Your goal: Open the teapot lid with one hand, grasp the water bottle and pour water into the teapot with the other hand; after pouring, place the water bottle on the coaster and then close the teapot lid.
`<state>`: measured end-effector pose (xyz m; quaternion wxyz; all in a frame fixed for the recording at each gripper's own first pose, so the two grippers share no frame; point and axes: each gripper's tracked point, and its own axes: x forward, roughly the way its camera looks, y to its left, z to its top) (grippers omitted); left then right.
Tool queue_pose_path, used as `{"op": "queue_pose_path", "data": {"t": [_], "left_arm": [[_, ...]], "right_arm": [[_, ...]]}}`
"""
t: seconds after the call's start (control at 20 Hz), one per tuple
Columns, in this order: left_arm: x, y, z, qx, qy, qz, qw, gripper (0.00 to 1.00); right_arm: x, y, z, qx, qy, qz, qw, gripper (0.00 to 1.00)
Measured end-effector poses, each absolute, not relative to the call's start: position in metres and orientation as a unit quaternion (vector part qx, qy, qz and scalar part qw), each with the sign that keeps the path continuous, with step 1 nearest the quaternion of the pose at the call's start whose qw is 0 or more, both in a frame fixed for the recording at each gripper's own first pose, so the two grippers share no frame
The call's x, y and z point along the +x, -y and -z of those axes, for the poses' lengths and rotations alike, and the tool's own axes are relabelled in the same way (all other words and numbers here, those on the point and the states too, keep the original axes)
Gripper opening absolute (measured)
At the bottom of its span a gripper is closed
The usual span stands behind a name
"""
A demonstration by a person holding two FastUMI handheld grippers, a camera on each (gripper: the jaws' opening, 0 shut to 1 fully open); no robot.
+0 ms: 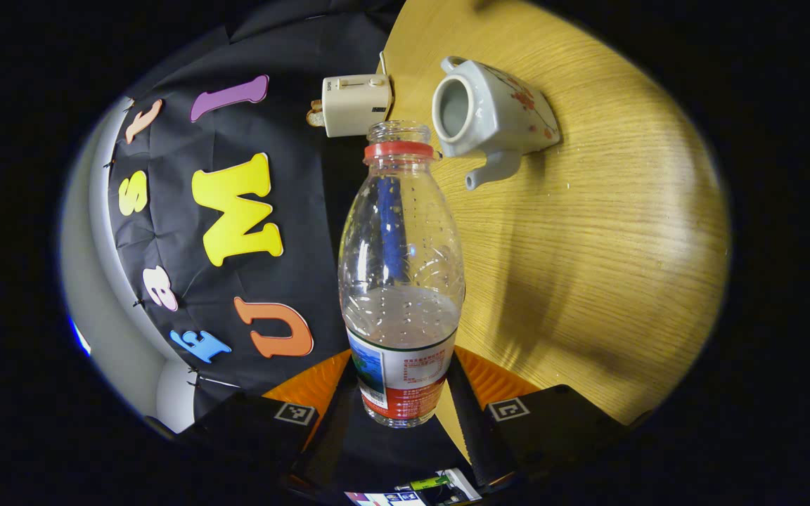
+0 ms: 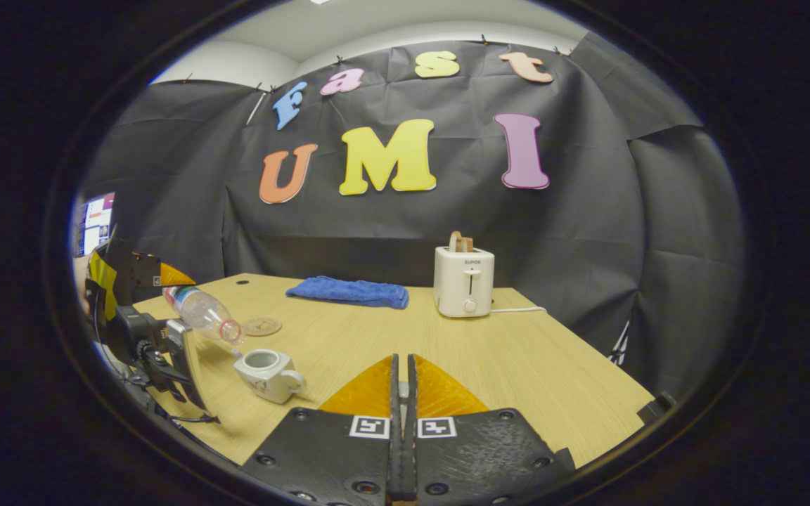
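My left gripper (image 1: 401,393) is shut on the lower body of a clear water bottle (image 1: 401,281) with a red neck ring and no cap. In the right gripper view the bottle (image 2: 201,309) is tipped, mouth down, just above the white teapot (image 2: 264,372). Some water lies near the bottle's base. The teapot (image 1: 496,112) stands open with no lid on it, its spout toward the bottle. A round coaster (image 2: 262,326) lies just behind the teapot. My right gripper (image 2: 402,379) hovers over the table's middle, fingers pressed together; nothing identifiable shows between them.
A white toaster (image 2: 464,281) with bread in it stands at the back of the wooden table (image 2: 517,351), its cord trailing right. A folded blue towel (image 2: 349,290) lies at the back left. The toaster (image 1: 356,104) sits at the table's edge.
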<state>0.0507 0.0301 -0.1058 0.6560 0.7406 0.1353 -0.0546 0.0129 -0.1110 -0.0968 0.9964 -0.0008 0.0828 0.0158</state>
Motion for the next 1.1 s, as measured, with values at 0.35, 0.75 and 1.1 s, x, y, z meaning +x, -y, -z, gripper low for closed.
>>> {"op": "queue_pose_path", "data": {"t": [0.35,0.75,1.1], "left_arm": [[0.053,-0.021,0.107,0.774,-0.115,0.055,0.620,0.74],[0.057,-0.015,0.098,0.806,-0.094,0.056,0.581,0.74],[0.061,-0.012,0.091,0.828,-0.080,0.052,0.552,0.74]], "right_arm": [[0.012,0.118,0.099,0.002,-0.084,-0.010,0.996,0.00],[0.011,0.121,0.101,0.006,-0.084,-0.009,0.996,0.00],[0.010,0.122,0.104,0.009,-0.086,-0.010,0.996,0.00]]}}
